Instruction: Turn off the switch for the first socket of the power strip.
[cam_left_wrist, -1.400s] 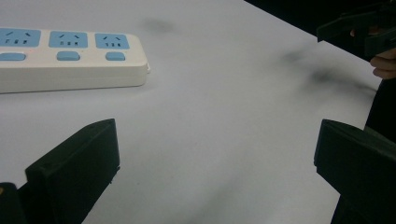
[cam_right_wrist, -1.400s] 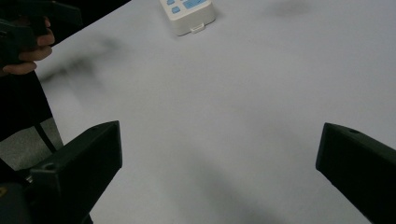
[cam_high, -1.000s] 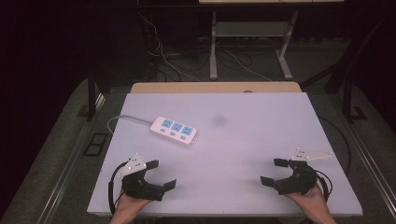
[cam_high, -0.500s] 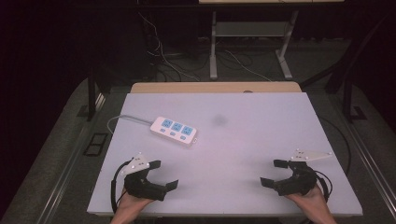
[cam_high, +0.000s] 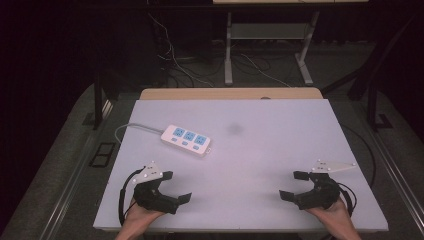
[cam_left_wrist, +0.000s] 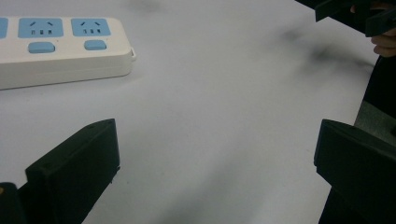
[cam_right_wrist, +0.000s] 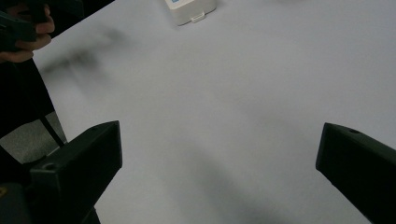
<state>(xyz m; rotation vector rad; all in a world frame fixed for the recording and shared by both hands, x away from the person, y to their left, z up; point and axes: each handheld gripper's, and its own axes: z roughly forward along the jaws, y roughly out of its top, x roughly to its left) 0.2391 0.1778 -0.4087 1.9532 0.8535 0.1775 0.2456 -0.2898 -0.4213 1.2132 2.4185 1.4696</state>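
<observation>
So the thing I'm going for is the white power strip (cam_high: 187, 139), sitting on the desk (cam_high: 280, 150) in the left half, closer to the far edge than the near one. Its long axis runs slanted: the corded end points at the far left corner, the free end points toward the middle of the desk. The cord (cam_high: 131, 128) loops off it toward the left edge. Three blue socket panels face up.

My left gripper (cam_high: 174, 186) is by the near edge on the left side, and the strip lies pretty much straight ahead of it, a touch to the right. In the left gripper view the strip (cam_left_wrist: 60, 44) shows up at upper left, well apart from the jaws. Jaws are spread wide, nothing between them.

My right gripper (cam_high: 296, 185) is by the near edge toward the right corner, also gaping with nothing held. From there the strip's free end (cam_right_wrist: 191, 9) is way off across the desk.

So the left hand is clearly the nearer one. My guess is I'd reach forward with it and have to twist the wrist a bit so the jaws close across the strip's short side, not along the slant.
</observation>
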